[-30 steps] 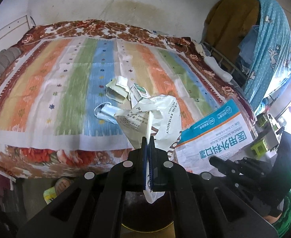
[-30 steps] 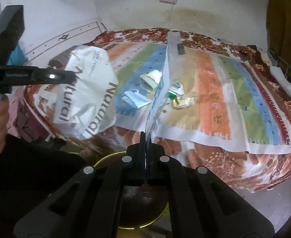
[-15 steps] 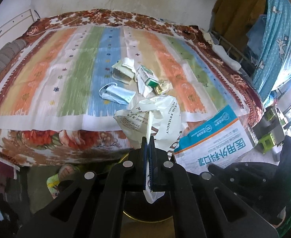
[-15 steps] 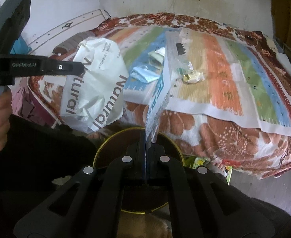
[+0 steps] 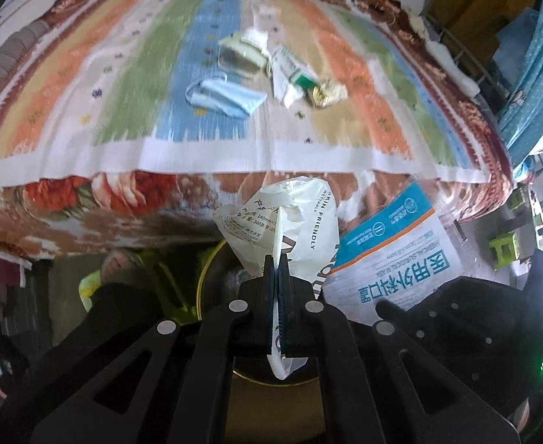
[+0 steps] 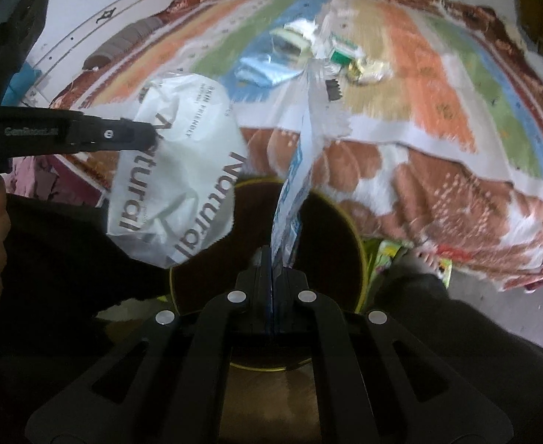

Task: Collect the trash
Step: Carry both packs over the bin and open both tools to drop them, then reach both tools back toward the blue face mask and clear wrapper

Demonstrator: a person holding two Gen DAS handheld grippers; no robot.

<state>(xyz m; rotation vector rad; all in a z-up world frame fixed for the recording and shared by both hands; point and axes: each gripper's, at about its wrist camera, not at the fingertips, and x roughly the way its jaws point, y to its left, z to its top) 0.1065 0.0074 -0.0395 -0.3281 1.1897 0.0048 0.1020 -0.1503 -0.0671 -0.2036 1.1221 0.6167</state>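
Trash is in both grippers: the left gripper (image 5: 276, 259) pinches a crumpled white wrapper (image 5: 293, 218), the right gripper (image 6: 272, 255) pinches a blue-and-white mask packet (image 6: 290, 207) edge-on. Both hang above the open, yellow-rimmed bin (image 6: 358, 244) at lower centre, just beside the bed's (image 6: 438, 199) near edge. A foot (image 6: 419, 259) stands right of the bin. More litter lies on the striped cover: a blue face mask (image 5: 227, 98), a green-and-white box (image 5: 293, 74). Only the left view shows the packet's printed face.
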